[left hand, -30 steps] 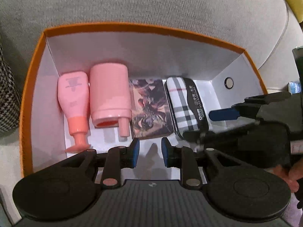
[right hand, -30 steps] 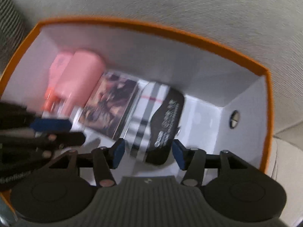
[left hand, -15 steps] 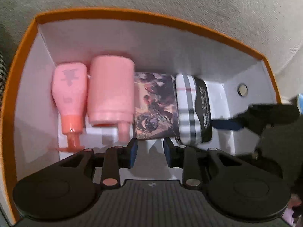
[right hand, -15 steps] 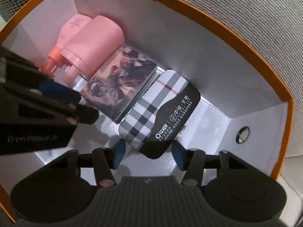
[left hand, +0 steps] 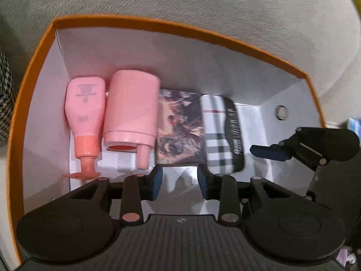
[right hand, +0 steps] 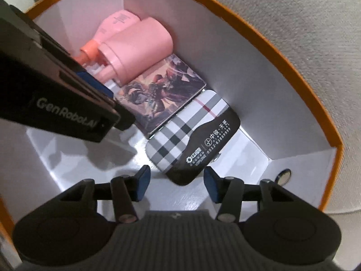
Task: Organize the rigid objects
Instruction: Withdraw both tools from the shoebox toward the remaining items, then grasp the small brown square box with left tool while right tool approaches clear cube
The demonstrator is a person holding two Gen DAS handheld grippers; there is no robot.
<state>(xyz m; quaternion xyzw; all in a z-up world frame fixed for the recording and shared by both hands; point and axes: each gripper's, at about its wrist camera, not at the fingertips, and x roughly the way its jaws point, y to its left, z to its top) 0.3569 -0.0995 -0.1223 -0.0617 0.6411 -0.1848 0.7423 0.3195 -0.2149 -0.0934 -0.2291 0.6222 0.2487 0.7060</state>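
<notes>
The side of the left gripper [right hand: 74, 110] reads "GenRobot.AI" in pale letters, legible only from the right wrist view, where that body crosses the upper left of the frame. The same view makes the plaid glasses case [right hand: 191, 133] readable: its black end carries a logo, Chinese characters and the number 0512-63889999, all a blur from the left wrist view. An orange box with white inner walls [left hand: 158, 52] sits on grey upholstery [left hand: 203, 4] and holds 4 things in a row along its far wall: a pink pump bottle [left hand: 85, 113] lying with its nozzle toward the camera, a wider pink bottle [left hand: 132, 110] touching it, an illustrated card box [left hand: 179, 128] (the artwork is too dark to read) and the case at the right end, just beside the card box. A round metal eyelet [left hand: 280, 112] pierces the box's right wall. The left gripper's jaws are opening with nothing between them; the right gripper [right hand: 178, 184] stands apart above the case's black end, pads not touching it.
</notes>
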